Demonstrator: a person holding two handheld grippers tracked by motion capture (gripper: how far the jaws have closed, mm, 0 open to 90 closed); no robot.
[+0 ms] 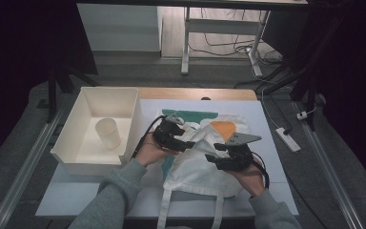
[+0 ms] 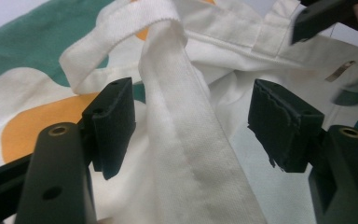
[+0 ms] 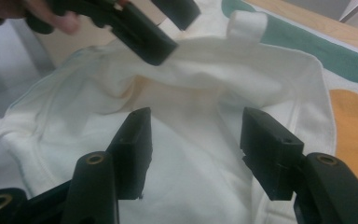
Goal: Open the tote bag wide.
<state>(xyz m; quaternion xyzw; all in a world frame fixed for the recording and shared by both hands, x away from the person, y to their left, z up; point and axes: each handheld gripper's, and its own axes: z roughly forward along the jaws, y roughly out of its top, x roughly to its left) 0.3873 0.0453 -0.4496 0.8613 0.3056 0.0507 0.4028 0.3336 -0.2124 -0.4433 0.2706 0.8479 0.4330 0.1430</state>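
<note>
A white cloth tote bag (image 1: 198,167) with green and orange print lies crumpled in the middle of the table. My left gripper (image 1: 183,142) is at the bag's upper left, its jaws open on either side of a white strap (image 2: 186,140) without touching it. In its own view, the left gripper (image 2: 191,112) looks down on the strap where it loops over the printed cloth. My right gripper (image 1: 214,158) hovers over the bag's right part. Up close, the right gripper (image 3: 193,140) stands open above the bag's white fabric (image 3: 191,88), with nothing pinched.
A white plastic bin (image 1: 71,143) stands at the table's left with a pale cup (image 1: 108,132) lying inside. The bag's handles (image 1: 218,210) hang toward the front edge. A power strip (image 1: 287,139) lies on the floor at the right.
</note>
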